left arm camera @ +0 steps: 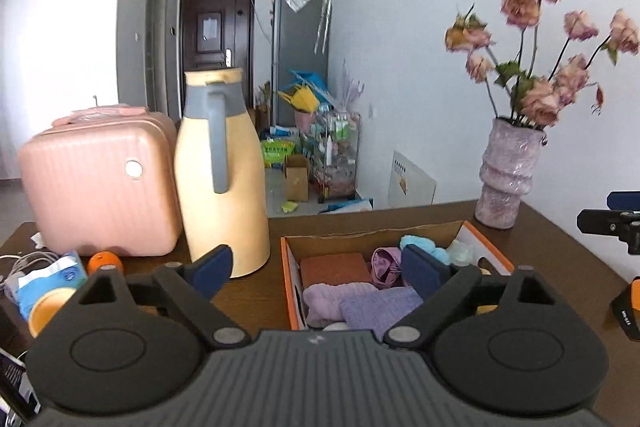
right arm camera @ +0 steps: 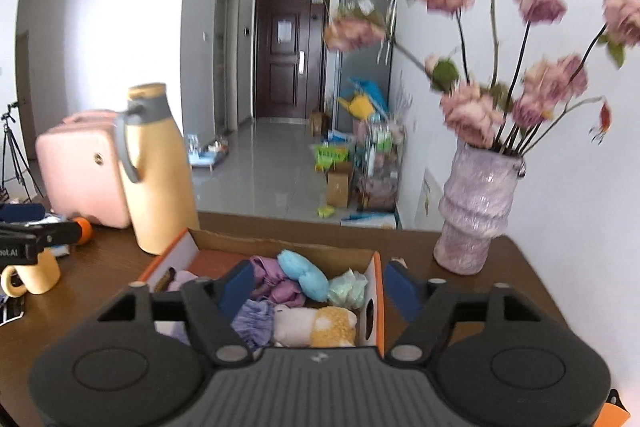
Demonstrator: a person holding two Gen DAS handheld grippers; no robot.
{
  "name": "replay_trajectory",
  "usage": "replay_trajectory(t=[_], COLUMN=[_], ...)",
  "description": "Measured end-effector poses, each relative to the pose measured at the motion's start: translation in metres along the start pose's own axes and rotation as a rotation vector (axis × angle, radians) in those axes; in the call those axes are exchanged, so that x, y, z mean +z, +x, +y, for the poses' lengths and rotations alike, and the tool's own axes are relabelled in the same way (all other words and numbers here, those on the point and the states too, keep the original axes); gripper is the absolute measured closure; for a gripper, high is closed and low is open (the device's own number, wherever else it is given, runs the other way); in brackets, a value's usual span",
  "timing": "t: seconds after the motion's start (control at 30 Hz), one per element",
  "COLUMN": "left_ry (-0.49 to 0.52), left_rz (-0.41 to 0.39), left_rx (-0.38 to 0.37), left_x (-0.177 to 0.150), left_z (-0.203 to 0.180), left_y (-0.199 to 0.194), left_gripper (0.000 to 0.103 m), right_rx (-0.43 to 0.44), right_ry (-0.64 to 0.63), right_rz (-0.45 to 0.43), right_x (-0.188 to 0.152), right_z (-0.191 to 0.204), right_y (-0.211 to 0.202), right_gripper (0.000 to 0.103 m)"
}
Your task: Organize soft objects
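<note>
An orange-rimmed cardboard box (left arm camera: 285, 267) (right arm camera: 378, 291) sits on the brown table and holds soft things: a rust-coloured cloth (left arm camera: 334, 267), a pink towel (left arm camera: 332, 297), a lilac towel (left arm camera: 380, 307), a purple pouch (left arm camera: 385, 265) (right arm camera: 276, 281), a light blue fluffy item (left arm camera: 424, 245) (right arm camera: 304, 273), a pale green item (right arm camera: 347, 289), a lilac ruffled cloth (right arm camera: 254, 321) and a cream and tan plush (right arm camera: 316, 325). My left gripper (left arm camera: 320, 269) is open and empty above the box's near left corner. My right gripper (right arm camera: 320, 287) is open and empty above the box's right part.
A cream jug with a grey handle (left arm camera: 222, 171) (right arm camera: 158, 171) and a pink case (left arm camera: 100, 179) (right arm camera: 82, 167) stand left of the box. A pink vase of flowers (left arm camera: 506, 175) (right arm camera: 476, 207) stands at the right rear. An orange (left arm camera: 105, 262), a tissue pack (left arm camera: 52, 279) and a mug (right arm camera: 34, 273) lie at left.
</note>
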State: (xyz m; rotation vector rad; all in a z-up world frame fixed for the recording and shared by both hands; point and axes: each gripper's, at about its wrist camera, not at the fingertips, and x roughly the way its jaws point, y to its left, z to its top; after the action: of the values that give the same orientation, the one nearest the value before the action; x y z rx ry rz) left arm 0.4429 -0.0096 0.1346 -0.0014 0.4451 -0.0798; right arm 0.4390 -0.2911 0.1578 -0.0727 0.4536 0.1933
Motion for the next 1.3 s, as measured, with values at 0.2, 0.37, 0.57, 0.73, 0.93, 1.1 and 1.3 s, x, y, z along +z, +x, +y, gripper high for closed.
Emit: replay_trajectory(t=[0.2, 0.37, 0.57, 0.73, 0.93, 1.1, 1.3], left_ry=[-0.001, 0.001, 0.010, -0.005, 0.001, -0.010, 0.022], left_rz=[-0.087, -0.123, -0.193, -0.233, -0.272, -0.258, -0.244], left_rx=[0.027, 0.043, 0.053, 0.063, 0.052, 0.052, 0.040], left_x=[-0.015, -0.028, -0.053, -0.086, -0.142, -0.182, -0.230], left_z=[-0.003, -0.006, -0.010, -0.011, -0.016, -0.016, -0.016], left_y=[-0.053, -0.086, -0.131, -0.166, -0.214, -0.252, -0.295], left_gripper=[0.004, 0.002, 0.000, 0.000, 0.000, 0.000, 0.000], right_rx=[-0.020, -0.012, 0.007, 0.013, 0.019, 0.028, 0.040], right_ry=[-0.021, 0.003, 0.034, 0.043, 0.039, 0.043, 0.050], right_rz=[-0.107, -0.159, -0.196, -0.220, -0.242, -0.235, -0.186], right_x=[-0.016, -0.029, -0.058, -0.104, -0.165, -0.210, -0.271], right_z=[0.019, 0.027, 0.035, 0.045, 0.061, 0.079, 0.108], right_y=[-0.043, -0.071, -0.101, -0.133, -0.179, -0.215, -0.257], right_gripper=[0.018, 0.016, 0.014, 0.013, 0.012, 0.011, 0.001])
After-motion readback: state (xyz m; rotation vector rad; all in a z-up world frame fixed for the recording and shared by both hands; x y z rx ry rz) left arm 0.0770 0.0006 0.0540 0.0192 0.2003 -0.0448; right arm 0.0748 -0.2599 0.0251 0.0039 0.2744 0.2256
